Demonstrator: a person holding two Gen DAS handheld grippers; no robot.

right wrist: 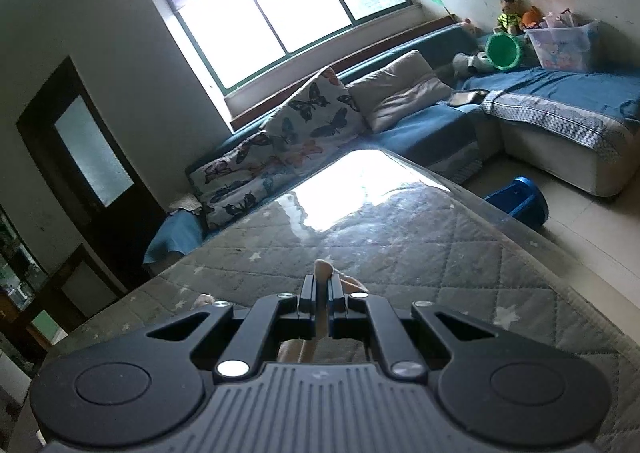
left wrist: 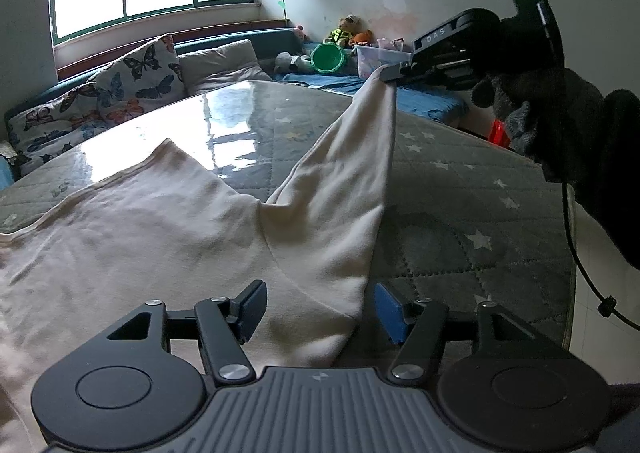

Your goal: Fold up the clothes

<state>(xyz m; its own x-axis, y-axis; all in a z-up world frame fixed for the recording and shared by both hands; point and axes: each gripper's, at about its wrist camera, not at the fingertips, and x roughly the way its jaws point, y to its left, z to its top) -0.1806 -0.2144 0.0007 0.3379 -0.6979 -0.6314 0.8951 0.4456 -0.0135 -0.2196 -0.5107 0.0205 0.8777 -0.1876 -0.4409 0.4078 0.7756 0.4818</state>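
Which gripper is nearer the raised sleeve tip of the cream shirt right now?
Right. The right gripper is clamped on the sleeve tip, holding it up; the left gripper is open low by the shirt's side edge.

Left gripper (left wrist: 320, 309) low, fingers spread wide, right gripper (right wrist: 321, 295) raised, fingers pinched together

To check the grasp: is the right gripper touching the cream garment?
Touching. In the right wrist view, the right gripper fingers are closed on a fold of the cream garment; the left wrist view shows it lifted.
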